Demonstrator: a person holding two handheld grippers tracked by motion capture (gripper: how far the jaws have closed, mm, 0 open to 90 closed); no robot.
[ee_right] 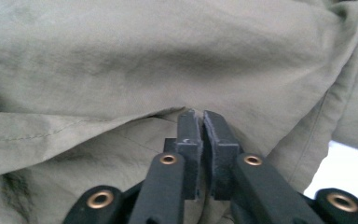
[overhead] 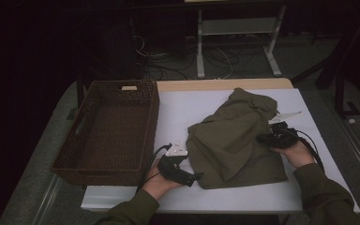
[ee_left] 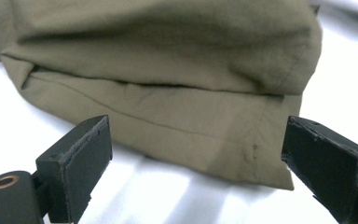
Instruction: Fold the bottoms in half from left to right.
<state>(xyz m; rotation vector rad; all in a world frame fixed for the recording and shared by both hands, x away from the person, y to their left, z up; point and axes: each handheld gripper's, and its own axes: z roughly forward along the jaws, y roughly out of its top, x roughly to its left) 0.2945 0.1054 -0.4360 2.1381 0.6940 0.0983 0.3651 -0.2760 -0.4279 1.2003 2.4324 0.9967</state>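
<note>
Looks like you're partway through folding that olive-green garment, and each tool is parked where it is for a reason. Your right gripper sits at the garment's right side with its jaws pressed together. In the right gripper view the tips are tucked in right under a fold, so I'd say you're pinching a bit of fabric there, though how much cloth is actually caught between the pads is hard to make out. That pinch is probably your handle for lifting or flipping that side over.

Your left gripper is spread wide, resting low at the near left corner. The garment's hemmed bottom edge lies just ahead of the jaws, not between them, nothing touching yet.

The garment itself is bunched on the white table, right of the brown wicker basket, which I'd guess is its destination.
</note>
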